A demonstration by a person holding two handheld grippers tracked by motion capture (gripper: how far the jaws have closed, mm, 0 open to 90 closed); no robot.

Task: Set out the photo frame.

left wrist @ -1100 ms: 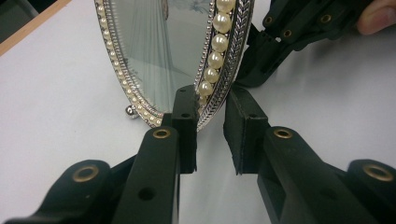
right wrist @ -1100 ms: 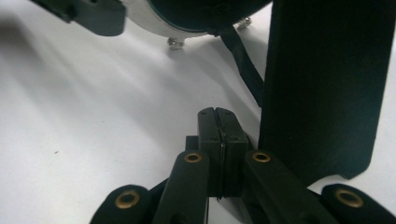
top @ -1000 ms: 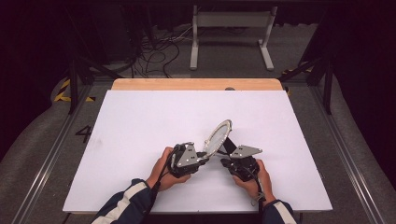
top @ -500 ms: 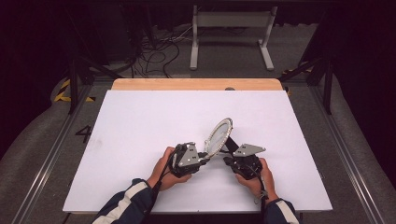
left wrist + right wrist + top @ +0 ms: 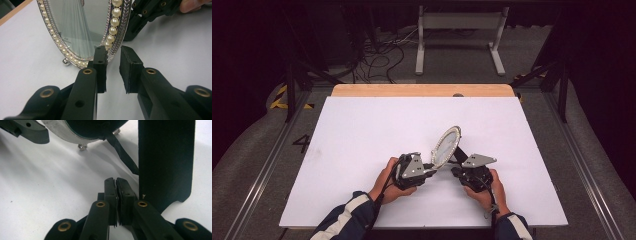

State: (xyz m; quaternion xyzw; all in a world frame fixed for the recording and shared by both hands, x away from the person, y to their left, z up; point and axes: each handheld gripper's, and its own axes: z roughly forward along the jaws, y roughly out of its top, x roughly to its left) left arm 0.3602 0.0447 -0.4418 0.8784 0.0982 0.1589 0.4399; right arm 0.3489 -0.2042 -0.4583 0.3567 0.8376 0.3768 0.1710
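Mirror (image 5: 446, 146) stands tilted at frame center on the tabletop (image 5: 362, 130), its stand (image 5: 166, 157) behind; your left claw (image 5: 113, 61) is released beside the pearl rim, right claw (image 5: 116, 182) clenched, empty – steady the frame w/ left, gently

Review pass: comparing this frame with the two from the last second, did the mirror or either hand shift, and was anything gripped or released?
Nothing visibly changed. The oval mirror stands tilted at the same spot on the white table. The left tongs are open at its pearl rim and the right tongs are shut beside its black stand leg. Nothing was taken hold of or let go.
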